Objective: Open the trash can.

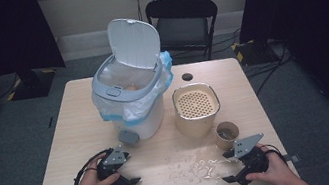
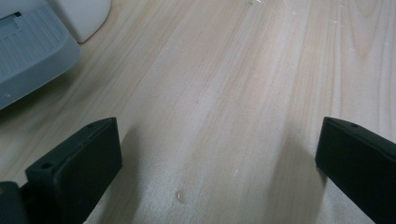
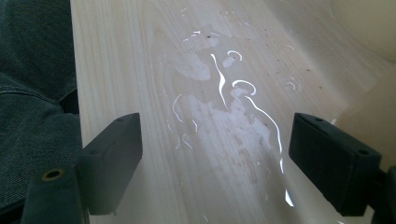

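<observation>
The left gripper [image 1: 128,178] and right gripper [image 1: 234,172] are held wide apart and empty, near the spill [image 1: 205,166] on the table [image 1: 74,138].

1. A pedal bin [image 1: 128,96] stands far left on the table [image 1: 61,155], lid up.
2. A bucket [image 1: 196,107] sits just right of it.
3. A cup [image 1: 227,135] stands near-right of the bucket.
4. A puddle [image 1: 205,164] lies near the front edge, left of the cup.
5. A chair [image 1: 184,26] stands beyond the table.
</observation>
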A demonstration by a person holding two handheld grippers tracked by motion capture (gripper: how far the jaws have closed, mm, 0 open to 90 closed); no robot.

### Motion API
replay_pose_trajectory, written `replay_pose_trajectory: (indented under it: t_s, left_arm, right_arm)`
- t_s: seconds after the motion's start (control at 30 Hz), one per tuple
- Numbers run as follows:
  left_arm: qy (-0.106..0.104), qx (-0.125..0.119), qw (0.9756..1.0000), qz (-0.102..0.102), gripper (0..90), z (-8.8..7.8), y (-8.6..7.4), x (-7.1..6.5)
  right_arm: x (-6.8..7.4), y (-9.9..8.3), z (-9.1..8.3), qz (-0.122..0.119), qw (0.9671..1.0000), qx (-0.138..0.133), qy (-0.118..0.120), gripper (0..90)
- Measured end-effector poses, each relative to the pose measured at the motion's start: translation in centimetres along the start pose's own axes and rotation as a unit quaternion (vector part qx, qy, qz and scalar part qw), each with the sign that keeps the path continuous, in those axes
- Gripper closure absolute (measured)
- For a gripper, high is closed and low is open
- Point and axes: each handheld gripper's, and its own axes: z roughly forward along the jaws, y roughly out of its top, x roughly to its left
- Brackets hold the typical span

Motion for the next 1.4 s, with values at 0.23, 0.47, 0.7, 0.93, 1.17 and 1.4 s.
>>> replay_pose_trajectory:
  t_s: [0.23,0.47,0.7,0.93,1.17,1.4]
  left_arm:
    - [0.0,-0.001,1.0,0.0,0.0,0.0,0.0,0.0]
    - [-0.001,0.0,1.0,0.0,0.0,0.0,0.0,0.0]
    - [-0.001,0.0,1.0,0.001,0.0,0.0,0.0,0.0]
    - [-0.001,0.0,1.0,0.001,0.0,0.0,0.0,0.0]
    - [-0.001,0.0,1.0,0.002,0.0,0.0,0.0,0.0]
    - [-0.001,0.0,1.0,0.001,0.0,0.0,0.0,0.0]
  right_arm:
    - [-0.5,-0.8,-0.9,0.012,0.9998,-0.003,-0.014,16.8]
    - [-1.1,-1.7,-1.8,0.033,0.9986,-0.022,-0.034,16.3]
    - [-1.8,-2.5,-2.5,0.057,0.9959,-0.044,-0.055,15.9]
    - [-2.7,-3.1,-2.6,0.078,0.991,-0.064,-0.088,15.9]
    - [-3.9,-3.2,-2.5,0.095,0.9857,-0.08,-0.114,15.1]
    - [-4.9,-3.2,-1.7,0.104,0.9815,-0.1,-0.126,14.1]
